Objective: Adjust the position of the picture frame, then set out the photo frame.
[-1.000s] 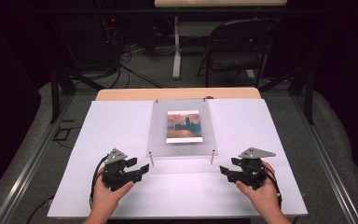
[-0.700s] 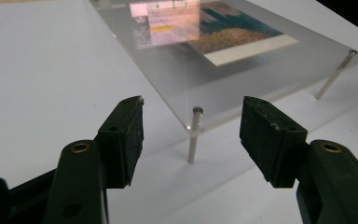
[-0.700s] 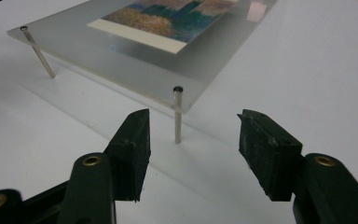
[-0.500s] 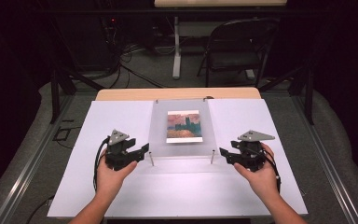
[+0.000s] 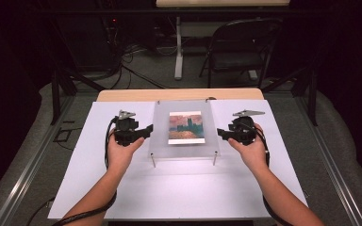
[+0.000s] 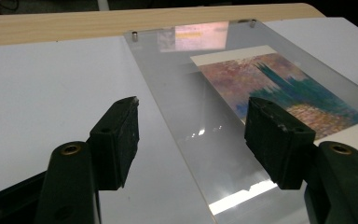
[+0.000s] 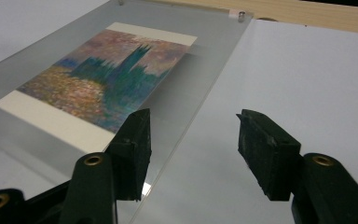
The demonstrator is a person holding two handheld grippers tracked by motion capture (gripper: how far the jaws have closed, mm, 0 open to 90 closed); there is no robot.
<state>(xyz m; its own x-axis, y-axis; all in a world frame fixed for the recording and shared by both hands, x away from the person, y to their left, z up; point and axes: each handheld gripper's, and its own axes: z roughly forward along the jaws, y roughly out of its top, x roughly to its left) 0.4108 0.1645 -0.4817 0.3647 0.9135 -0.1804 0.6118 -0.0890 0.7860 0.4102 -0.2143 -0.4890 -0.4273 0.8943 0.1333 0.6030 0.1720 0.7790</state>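
A clear acrylic panel [image 5: 160,141] on short metal posts [image 5: 153,161] lies at the table's middle, with a painted print [image 5: 185,127] under it. My left gripper [image 5: 148,129] hovers at the panel's left side, pointing inward. In the left gripper view the panel's edge [image 6: 168,70] runs between the open jaws of that gripper [image 6: 193,105], and the pads do not touch it. My right gripper [image 5: 220,134] mirrors this at the right side. Its own view shows the gripper [image 7: 194,115] open astride the panel's edge [image 7: 205,65], beside the print [image 7: 102,70]. Both pairs of jaws have just been opening a little.
A white sheet [image 5: 179,188] covers the wooden table [image 5: 179,94]. Beyond the table stand a folding chair [image 5: 240,52] and a desk leg [image 5: 178,47], with cables [image 5: 136,66] on the floor. Metal rails [image 5: 23,169] run along both sides.
Both hands have moved forward from near the table's front edge and inward, up to the left and right sides of the panel.
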